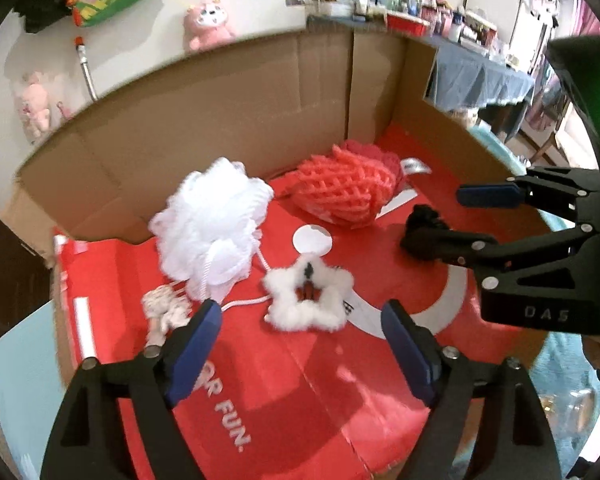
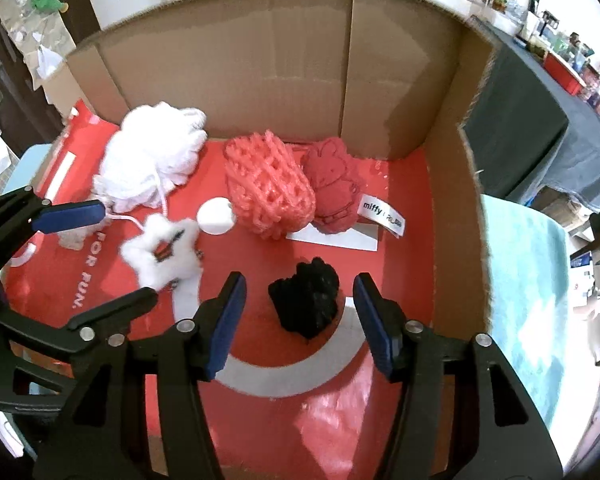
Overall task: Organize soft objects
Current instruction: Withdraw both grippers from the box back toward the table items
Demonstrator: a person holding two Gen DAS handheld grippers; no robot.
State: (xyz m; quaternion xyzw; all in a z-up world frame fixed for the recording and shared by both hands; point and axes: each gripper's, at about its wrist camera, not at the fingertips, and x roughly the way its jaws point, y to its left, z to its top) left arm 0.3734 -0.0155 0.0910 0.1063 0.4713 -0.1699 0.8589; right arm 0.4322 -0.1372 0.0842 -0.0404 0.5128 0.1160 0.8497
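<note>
while both grippers hang over it, nothing in the box is held:
cardboard box: brown walls stand on three sides; its floor is covered by a red printed sheet with white lettering and a grey-white ring.
white mesh pouf: sits at the back left of the floor, close to the rear wall, its white cord trailing forward across the sheet.
coral net sponge: lies near the middle of the back wall, right of the pouf and apart from it.
red rabbit cloth: presses against the right side of the net sponge, with a white label sticking out on its right.
left gripper: jaws spread wide and empty; the blue pads stand either side of the furry star without touching it.
right gripper: jaws parted with a clear gap to each pad; the black item sits between them, unpressed, on the floor.
white furry star: flat on the sheet in front of the pouf, a dark clip showing at its centre, the cord running just beside it.
black scrunchie: a crumpled dark bundle on the grey ring, right of the star and well apart from it.
small white knotted piece: blurred, at the left edge of the sheet beside the left pad.
</note>
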